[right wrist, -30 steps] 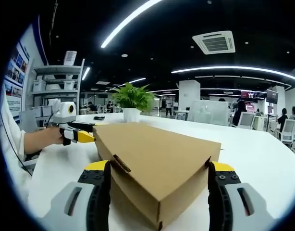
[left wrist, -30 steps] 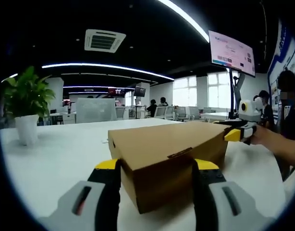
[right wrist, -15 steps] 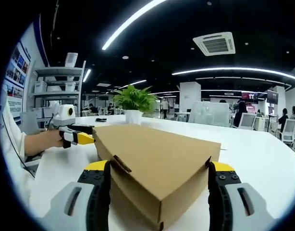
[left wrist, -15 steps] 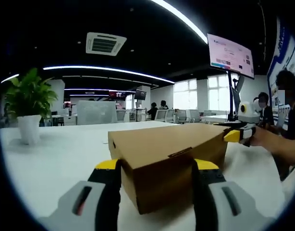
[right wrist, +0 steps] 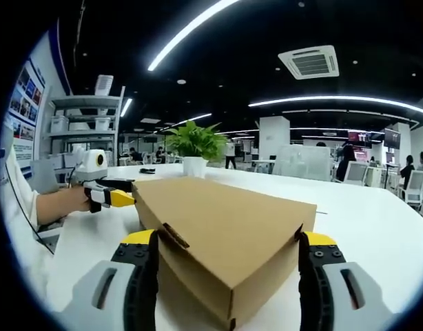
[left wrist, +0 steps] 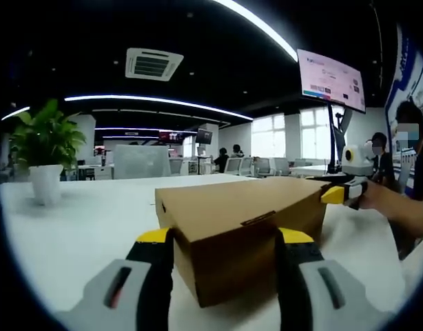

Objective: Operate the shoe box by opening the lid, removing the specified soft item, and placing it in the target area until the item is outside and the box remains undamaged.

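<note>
A closed brown cardboard shoe box (left wrist: 246, 221) lies on the white table (left wrist: 87, 221). Its lid is down, with a small tab at the near edge. In the left gripper view, one corner of the box pokes between my left gripper's (left wrist: 225, 238) wide-open jaws. My right gripper (left wrist: 335, 194), held by a hand (left wrist: 390, 207), has its yellow tip at the box's far end. In the right gripper view, the box (right wrist: 225, 221) likewise sits between my right gripper's (right wrist: 229, 241) open jaws. There my left gripper (right wrist: 118, 198) rests at the box's far corner. The box's contents are hidden.
A potted plant (left wrist: 43, 155) in a white pot stands on the table beyond the box, also visible as the plant (right wrist: 192, 148) in the right gripper view. A shelf unit (right wrist: 80, 124) and a hanging screen (left wrist: 331, 76) stand off the table. People sit at desks far behind.
</note>
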### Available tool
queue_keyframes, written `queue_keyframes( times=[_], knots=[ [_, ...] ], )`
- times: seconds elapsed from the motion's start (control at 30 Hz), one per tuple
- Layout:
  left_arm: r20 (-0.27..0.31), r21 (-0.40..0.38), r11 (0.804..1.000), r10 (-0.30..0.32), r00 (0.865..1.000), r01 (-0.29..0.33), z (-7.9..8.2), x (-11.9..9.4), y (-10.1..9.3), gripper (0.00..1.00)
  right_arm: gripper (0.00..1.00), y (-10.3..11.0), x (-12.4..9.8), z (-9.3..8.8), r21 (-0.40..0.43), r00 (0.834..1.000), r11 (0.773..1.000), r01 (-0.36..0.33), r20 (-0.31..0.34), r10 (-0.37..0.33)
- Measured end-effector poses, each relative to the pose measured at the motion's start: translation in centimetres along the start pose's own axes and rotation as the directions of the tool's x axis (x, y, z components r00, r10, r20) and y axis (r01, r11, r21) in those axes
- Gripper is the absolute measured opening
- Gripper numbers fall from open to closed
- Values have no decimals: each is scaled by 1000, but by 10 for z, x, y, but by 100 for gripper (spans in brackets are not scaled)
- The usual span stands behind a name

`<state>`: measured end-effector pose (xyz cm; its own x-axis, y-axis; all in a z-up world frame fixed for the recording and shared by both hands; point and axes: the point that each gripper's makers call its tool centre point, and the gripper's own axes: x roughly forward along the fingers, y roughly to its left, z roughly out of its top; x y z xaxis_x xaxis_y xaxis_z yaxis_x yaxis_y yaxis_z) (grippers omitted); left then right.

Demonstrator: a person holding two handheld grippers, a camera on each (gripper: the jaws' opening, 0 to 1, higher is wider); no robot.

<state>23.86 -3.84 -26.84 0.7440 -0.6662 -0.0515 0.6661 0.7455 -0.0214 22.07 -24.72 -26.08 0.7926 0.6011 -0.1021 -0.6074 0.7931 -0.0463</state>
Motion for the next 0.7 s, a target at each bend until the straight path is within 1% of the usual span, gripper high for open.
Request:
queue_keyframes(
  times=[0.47, 0.6, 0.63, 0.7],
  knots=[
    [3, -1, 1000, 10, 1000, -10, 0, -12, -8, 60, 85, 12, -6, -1, -1, 1000, 1000, -9, 7, 9],
    [8, -4, 1000, 11, 1000, -11, 0, -17, -11, 60, 85, 10, -6, -1, 0, 1000, 1000, -12, 8, 12],
    [8, -3, 1000, 11, 1000, -11, 0, -18, -12, 60, 85, 7, -6, -1, 0, 1000, 1000, -14, 2, 14],
    [11, -5, 1000, 14, 1000, -14, 0, -20, -13, 60, 86, 7, -7, -1, -1, 1000, 1000, -15, -9, 15]
  ],
)
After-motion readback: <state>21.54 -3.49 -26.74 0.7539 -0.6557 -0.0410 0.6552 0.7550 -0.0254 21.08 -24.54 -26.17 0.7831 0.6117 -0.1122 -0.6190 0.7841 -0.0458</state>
